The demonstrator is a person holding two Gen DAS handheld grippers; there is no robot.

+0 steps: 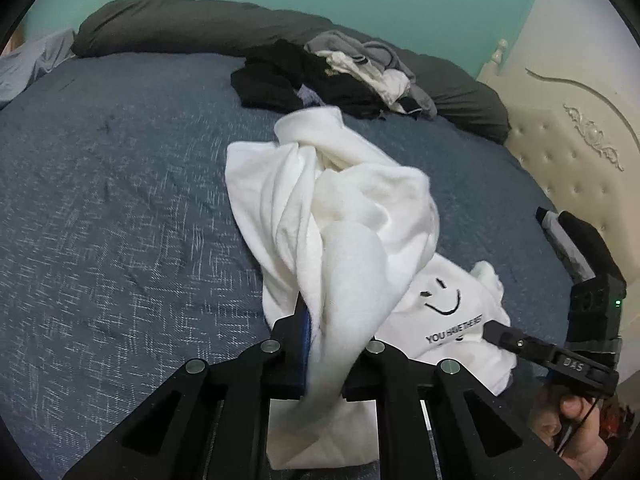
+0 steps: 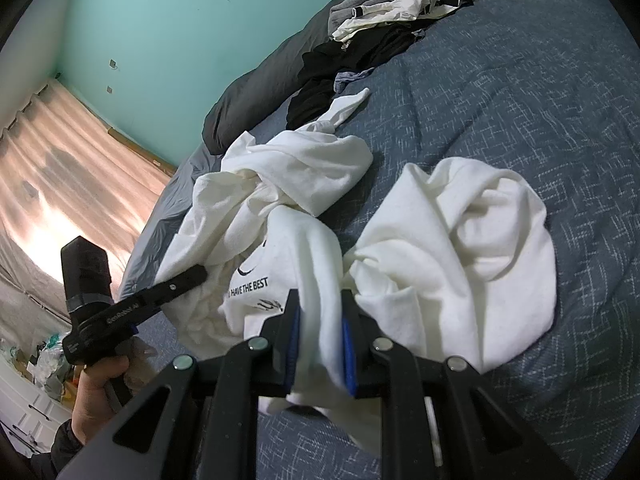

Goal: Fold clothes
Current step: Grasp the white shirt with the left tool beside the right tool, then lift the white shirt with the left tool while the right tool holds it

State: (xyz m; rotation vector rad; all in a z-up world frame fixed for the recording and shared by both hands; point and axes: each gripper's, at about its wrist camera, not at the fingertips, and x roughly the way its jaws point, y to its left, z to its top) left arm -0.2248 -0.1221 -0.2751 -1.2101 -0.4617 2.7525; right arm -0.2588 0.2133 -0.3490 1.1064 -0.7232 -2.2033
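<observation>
A crumpled white T-shirt [image 1: 340,208] with a smiley face and black lettering lies bunched on the blue-grey bedspread [image 1: 120,200]. My left gripper [image 1: 332,336] is shut on a thick fold of it at the near edge; cloth drapes over the right finger and hides it. In the right wrist view the same T-shirt [image 2: 460,240] spreads in two lumps, and my right gripper [image 2: 320,320] is shut on a band of white fabric between its blue pads. Each gripper shows in the other's view: the right gripper [image 1: 500,334] touches the printed part, and the left gripper [image 2: 198,274] sits at the shirt's left edge.
A pile of black, grey and white clothes [image 1: 328,76] lies at the far side of the bed, against a dark grey rolled duvet [image 1: 180,24]. A cream padded headboard [image 1: 568,140] stands on the right. A lit curtain [image 2: 80,160] hangs beyond the bed's left side.
</observation>
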